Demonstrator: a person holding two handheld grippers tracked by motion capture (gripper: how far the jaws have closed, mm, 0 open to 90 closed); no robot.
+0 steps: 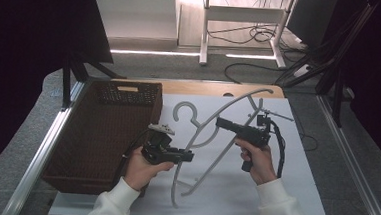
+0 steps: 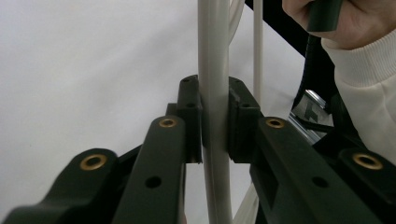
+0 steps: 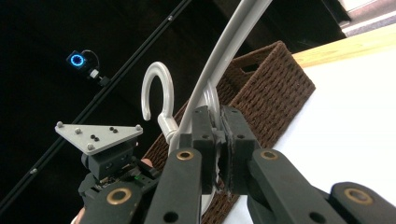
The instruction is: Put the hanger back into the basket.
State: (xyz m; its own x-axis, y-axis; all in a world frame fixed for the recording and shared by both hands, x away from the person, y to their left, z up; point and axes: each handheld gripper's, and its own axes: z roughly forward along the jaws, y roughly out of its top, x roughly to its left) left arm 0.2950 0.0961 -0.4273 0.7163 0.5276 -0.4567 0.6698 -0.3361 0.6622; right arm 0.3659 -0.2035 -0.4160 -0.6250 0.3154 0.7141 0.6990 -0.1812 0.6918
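Note:
A pale grey plastic hanger (image 1: 211, 139) is held tilted over the white table sheet (image 1: 283, 193), its hook (image 1: 183, 109) pointing toward the basket. My left gripper (image 1: 189, 156) is shut on one of the hanger's lower bars; in the left gripper view its pads (image 2: 191, 116) press both sides of the bar (image 2: 214, 70). My right gripper (image 1: 220, 122) is shut on the hanger close to its neck; in the right gripper view the jaws (image 3: 216, 128) clamp it just under the hook (image 3: 156, 88). A second thin bar (image 2: 258, 46) runs beside the held one.
A brown wicker basket (image 1: 107, 132) stands at the table's left, also seen behind the hanger in the right gripper view (image 3: 275, 79). A wooden strip (image 1: 200, 87) borders the far edge. Metal rails (image 1: 40, 153) run along both sides. Cables lie on the floor beyond.

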